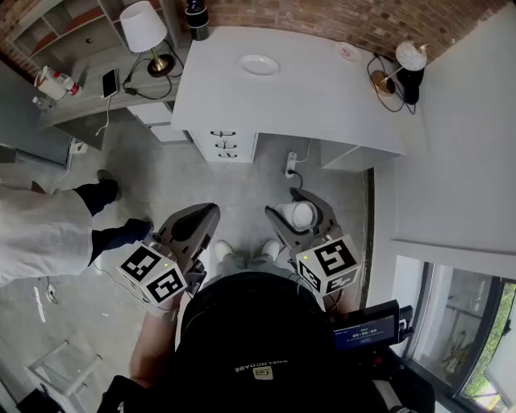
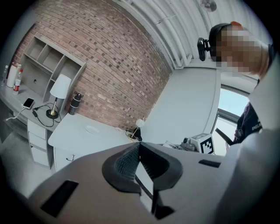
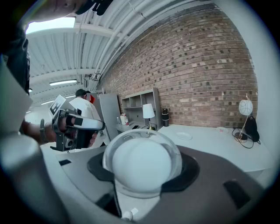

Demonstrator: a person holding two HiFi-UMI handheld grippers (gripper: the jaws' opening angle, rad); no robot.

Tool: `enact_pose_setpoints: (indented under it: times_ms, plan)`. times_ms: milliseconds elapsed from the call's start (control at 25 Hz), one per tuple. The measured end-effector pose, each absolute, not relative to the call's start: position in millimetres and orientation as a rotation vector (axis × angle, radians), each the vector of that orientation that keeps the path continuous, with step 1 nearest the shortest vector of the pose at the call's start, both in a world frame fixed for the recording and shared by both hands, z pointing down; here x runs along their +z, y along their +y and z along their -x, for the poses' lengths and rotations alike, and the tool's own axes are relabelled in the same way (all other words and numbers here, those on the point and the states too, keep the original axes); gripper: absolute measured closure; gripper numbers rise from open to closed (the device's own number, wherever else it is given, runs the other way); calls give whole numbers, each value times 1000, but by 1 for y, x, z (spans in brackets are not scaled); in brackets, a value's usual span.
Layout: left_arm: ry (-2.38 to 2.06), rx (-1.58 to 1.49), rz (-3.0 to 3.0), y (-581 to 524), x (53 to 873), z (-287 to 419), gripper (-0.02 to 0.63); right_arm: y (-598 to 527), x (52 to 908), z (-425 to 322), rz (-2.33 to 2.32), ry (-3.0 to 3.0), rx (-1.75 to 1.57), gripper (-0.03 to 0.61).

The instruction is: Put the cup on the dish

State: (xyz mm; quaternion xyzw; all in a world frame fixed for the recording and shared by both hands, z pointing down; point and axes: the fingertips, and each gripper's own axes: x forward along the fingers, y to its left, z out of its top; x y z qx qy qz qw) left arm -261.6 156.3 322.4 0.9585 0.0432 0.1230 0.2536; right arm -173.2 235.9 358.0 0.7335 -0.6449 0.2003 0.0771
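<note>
In the head view my right gripper (image 1: 300, 213) is held low in front of my body, shut on a white cup (image 1: 303, 215) whose mouth faces up. In the right gripper view the cup (image 3: 142, 165) fills the space between the jaws, with both pads pressed against its sides. The white dish (image 1: 259, 64) lies far ahead on the grey desk (image 1: 322, 105), well apart from the cup; the same dish (image 3: 183, 136) looks small in that view. My left gripper (image 1: 211, 211) hangs beside the right one, its jaws shut (image 2: 139, 145) on nothing.
A white-shaded lamp (image 1: 145, 28) and a phone (image 1: 110, 82) are on the lower side desk at the left. A black bottle (image 1: 197, 20), a small pink saucer (image 1: 348, 52) and a globe lamp (image 1: 409, 58) stand along the desk's back edge. Another person (image 1: 40, 234) stands at my left. A power strip (image 1: 292, 164) lies on the floor.
</note>
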Motion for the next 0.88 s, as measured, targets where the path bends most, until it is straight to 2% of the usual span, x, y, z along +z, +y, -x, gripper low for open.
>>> enact_pose_setpoints:
  times_ms: [880]
  plan:
    - [126,369,-2641,192,322,234,609,263,351,147,-2207,-1935,560,330]
